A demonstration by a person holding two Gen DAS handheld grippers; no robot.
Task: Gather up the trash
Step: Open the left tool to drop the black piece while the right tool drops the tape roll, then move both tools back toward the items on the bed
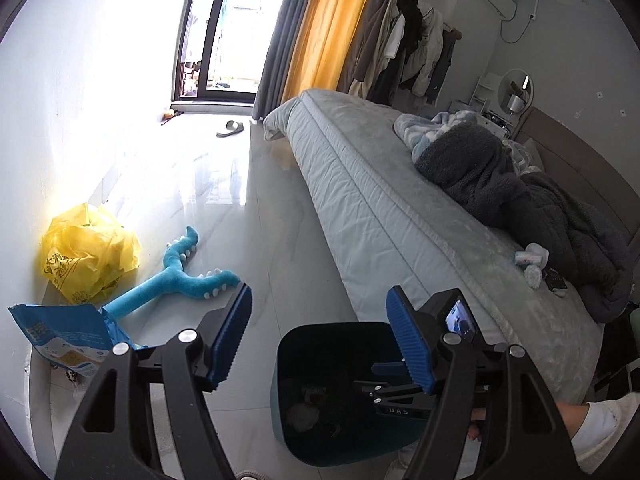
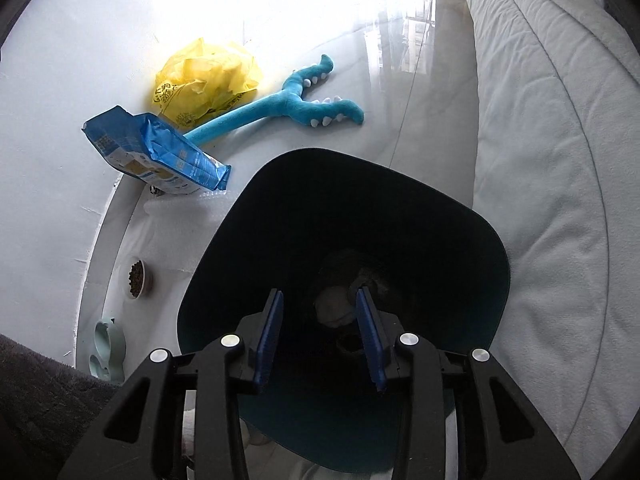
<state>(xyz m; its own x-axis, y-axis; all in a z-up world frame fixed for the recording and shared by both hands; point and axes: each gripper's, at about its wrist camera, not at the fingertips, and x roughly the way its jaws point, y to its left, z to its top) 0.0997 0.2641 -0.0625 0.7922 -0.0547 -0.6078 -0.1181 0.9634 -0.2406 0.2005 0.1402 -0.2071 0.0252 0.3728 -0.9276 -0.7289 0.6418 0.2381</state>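
A dark teal trash bin [image 2: 472,240] stands on the floor beside the bed and holds crumpled pale trash [image 2: 334,308] at its bottom. My right gripper [image 2: 320,340] is open and empty, right over the bin's mouth. My left gripper [image 1: 320,336] is open and empty, higher up, with the bin [image 1: 292,364] below it. The right gripper's body [image 1: 404,396] shows over the bin in the left wrist view. A crumpled yellow plastic bag [image 1: 90,252] [image 2: 204,80] and a blue food bag [image 1: 68,336] [image 2: 160,152] lie by the wall. Small crumpled wads [image 1: 532,264] lie on the bed.
A blue plush toy [image 2: 280,108] lies on the floor near the bags. A pet food bowl [image 2: 136,278] and a green double bowl [image 2: 106,350] sit by the wall. The grey bed [image 1: 400,208] with dark blankets runs along the right. A slipper [image 1: 230,128] lies by the window.
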